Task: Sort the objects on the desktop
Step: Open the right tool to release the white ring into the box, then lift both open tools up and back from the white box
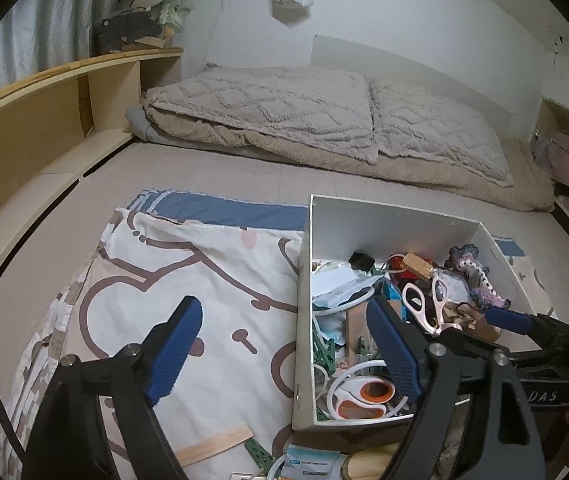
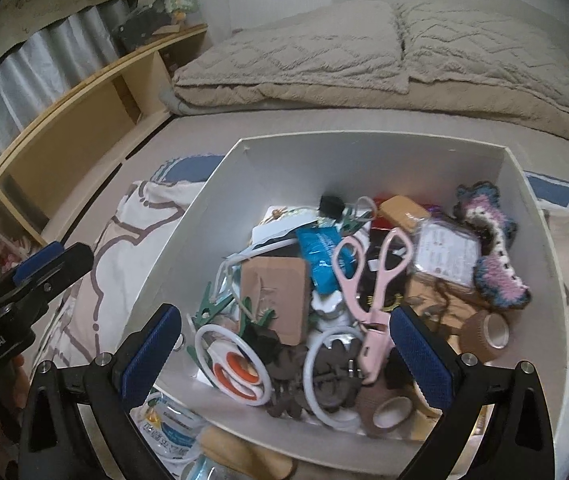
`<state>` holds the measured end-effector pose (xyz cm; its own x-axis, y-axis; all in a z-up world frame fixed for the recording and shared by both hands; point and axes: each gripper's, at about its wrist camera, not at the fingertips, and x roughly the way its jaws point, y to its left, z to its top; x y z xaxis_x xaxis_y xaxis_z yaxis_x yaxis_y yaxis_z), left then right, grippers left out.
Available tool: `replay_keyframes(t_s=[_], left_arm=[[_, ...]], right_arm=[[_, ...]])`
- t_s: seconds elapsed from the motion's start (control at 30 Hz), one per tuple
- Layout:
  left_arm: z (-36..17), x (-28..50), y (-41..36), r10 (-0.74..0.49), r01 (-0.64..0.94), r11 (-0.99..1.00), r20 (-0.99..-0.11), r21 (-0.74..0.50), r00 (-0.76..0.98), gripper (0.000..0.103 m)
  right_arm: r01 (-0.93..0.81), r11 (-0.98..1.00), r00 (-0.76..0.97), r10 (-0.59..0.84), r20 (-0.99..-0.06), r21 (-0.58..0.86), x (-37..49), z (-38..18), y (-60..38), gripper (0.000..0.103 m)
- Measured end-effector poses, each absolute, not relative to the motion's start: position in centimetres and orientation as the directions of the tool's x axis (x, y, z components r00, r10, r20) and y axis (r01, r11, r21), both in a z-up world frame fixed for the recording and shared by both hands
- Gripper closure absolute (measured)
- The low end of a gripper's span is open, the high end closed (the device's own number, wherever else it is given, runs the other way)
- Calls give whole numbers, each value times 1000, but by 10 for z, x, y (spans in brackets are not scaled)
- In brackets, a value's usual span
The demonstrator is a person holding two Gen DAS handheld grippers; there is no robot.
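Observation:
A white open box (image 2: pixel 212 184) stands on a patterned cloth (image 1: pixel 172 272) and holds a jumble of items: pink scissors (image 2: pixel 376 280), orange-and-white scissors (image 2: pixel 236 368), a blue packet (image 2: pixel 324 256), a crocheted piece (image 2: pixel 492 248) and a brown tape roll (image 2: pixel 488 336). My right gripper (image 2: pixel 288 360) hangs open above the near part of the box, clear of the items. My left gripper (image 1: pixel 284 348) is open and straddles the box's left wall (image 1: pixel 308 320), one finger over the cloth and one over the contents. Neither holds anything.
A wooden stick (image 1: pixel 212 446), a green clip (image 1: pixel 260 456) and a printed packet (image 1: pixel 312 460) lie on the cloth in front of the box. Folded beige bedding (image 1: pixel 324 120) lies beyond, and a wooden shelf unit (image 1: pixel 44 120) runs along the left.

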<state>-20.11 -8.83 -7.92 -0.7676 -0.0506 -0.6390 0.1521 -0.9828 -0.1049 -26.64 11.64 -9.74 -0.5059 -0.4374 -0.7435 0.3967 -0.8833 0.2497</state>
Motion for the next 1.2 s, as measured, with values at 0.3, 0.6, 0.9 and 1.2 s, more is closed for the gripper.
replay_keyframes(t_s=[0.3,0.6,0.9,1.2], left_arm=[[-65,-191,-82,-38,139,-983,-611,-119,-791,4],[-54,-180,-73,-45,120,-989,-594,-88,-803,4],[-44,-165,-62,-39,96,-993,-581,-67,-813,4],[-37,-157,-54,-37,90,-994,-589,-61,-808,4]], right_arm=[[383,-896,-560,-419,-715,225,-255,-82,140,0],[365,-908,-608,-401,-685,208,-239,-66,164,0],[341,-924,-657,-364,-661,170,-222,-53,182,0],[336,-927,-694,-362,-623,164,-209,-39,191,0]])
